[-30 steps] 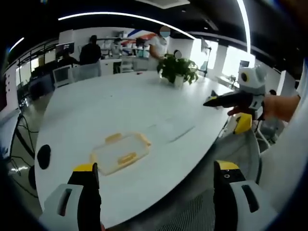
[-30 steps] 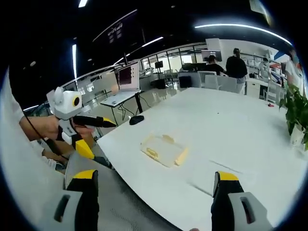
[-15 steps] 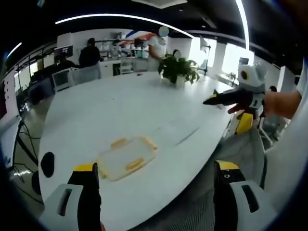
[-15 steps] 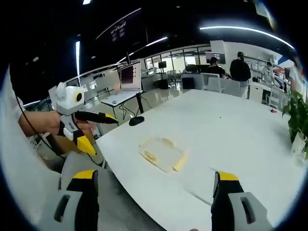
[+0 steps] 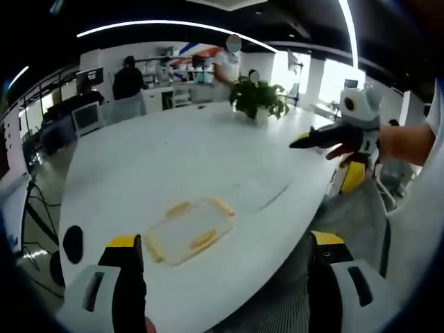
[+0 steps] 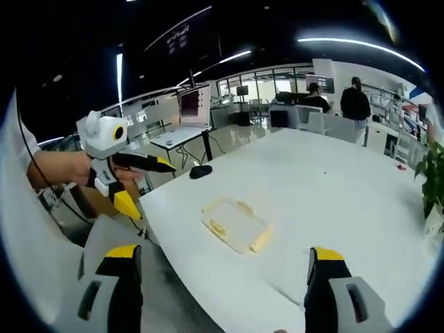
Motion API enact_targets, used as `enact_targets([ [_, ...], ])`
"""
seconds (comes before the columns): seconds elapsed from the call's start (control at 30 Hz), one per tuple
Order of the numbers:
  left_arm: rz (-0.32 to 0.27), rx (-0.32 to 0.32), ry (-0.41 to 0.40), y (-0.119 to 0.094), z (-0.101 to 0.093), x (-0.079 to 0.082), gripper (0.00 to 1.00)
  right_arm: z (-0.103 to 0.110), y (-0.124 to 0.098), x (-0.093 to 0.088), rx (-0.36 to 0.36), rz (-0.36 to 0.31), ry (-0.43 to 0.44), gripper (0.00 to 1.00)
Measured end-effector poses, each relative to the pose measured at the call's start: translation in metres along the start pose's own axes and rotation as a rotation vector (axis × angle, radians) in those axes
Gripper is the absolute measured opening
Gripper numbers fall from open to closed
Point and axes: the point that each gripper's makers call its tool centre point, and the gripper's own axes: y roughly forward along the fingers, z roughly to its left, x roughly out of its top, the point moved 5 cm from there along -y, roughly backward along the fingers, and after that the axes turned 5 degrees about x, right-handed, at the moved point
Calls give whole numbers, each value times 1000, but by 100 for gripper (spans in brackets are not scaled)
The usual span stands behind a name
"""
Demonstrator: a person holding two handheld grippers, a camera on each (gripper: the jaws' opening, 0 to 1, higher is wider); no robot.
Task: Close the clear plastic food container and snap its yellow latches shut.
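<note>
1. In the left gripper view: left gripper point(image 5: 220, 274) spread wide, both jaws apart at the bottom, nothing between them.
2. Ahead of those jaws, nearer the left one and well clear of both: clear container point(image 5: 191, 229) lying flat on the white table point(image 5: 159, 159), yellow latches point(image 5: 203, 240) along its edges.
3. Lid seemingly on already, though too blurred to tell whether the latches are snapped.
4. Off past the right jaw, above the table edge: right gripper point(image 5: 300, 144) held in a hand point(image 5: 388, 147).
5. Far beyond the container: potted plant point(image 5: 257, 98).
6. In the right gripper view: right gripper point(image 6: 220, 274) wide open, holding nothing.
7. Between and ahead of its jaws: container point(image 6: 236, 225), apart from both.
8. Beyond the left jaw, off the table edge: left gripper point(image 6: 168, 166), opening impossible to judge from here.
</note>
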Motion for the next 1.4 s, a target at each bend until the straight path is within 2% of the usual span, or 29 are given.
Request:
enact_targets([
  [0.3,4,-24,21,7,7,3,97,-10,9,7,1,2,-14,99],
  [0.4,13,-22,38,10,10,4,97,-10,12,10,14,-5,-42,99],
  [0.73,25,-42,61,18,18,7,94,-20,25,20,39,13,-88,99],
  [0.9,35,-44,70,20,25,7,94,-25,32,20,43,30,-112,99],
  [1.4,64,-89,171,33,44,13,93,-34,52,22,72,86,-162,99],
])
